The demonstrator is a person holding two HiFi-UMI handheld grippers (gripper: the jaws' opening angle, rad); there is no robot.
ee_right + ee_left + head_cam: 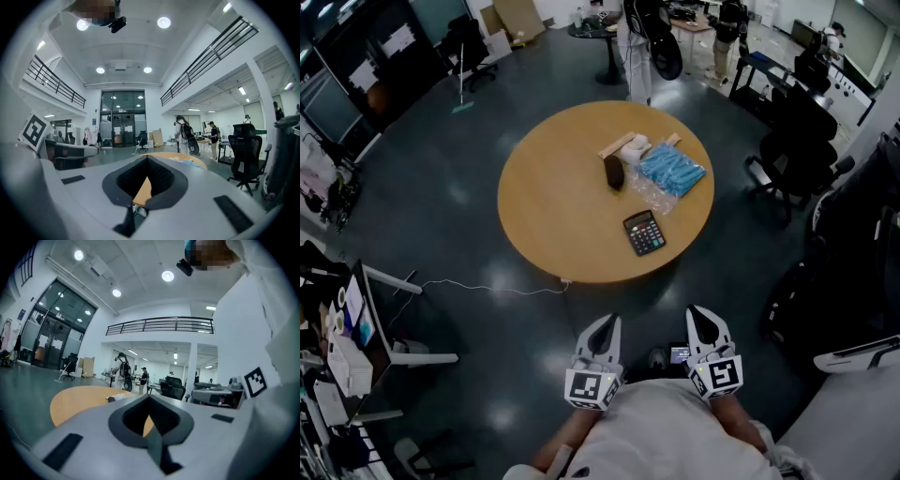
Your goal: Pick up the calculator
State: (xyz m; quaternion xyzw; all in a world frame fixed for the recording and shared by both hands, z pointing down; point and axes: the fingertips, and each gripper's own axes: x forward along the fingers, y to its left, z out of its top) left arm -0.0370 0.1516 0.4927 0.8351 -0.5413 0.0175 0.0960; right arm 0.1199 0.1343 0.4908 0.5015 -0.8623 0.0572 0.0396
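The black calculator (644, 232) lies flat on the round wooden table (553, 206), near its front right edge. Both grippers hang close to my body, well short of the table and over the dark floor. My left gripper (605, 324) has its jaws together with nothing between them, and my right gripper (701, 315) looks the same. In the left gripper view the shut jaws (150, 399) fill the lower frame, and the table (77, 399) shows beyond them. In the right gripper view the jaws (147, 157) meet, with the table's edge (187, 162) ahead. Neither gripper view shows the calculator.
On the table's far side lie a dark oblong object (614, 172), a blue cloth (671, 169), clear plastic wrap (652, 192) and a wooden block (617, 144). Office chairs (797, 159) stand to the right, a cluttered desk (356, 328) to the left. A person (636, 47) stands beyond the table.
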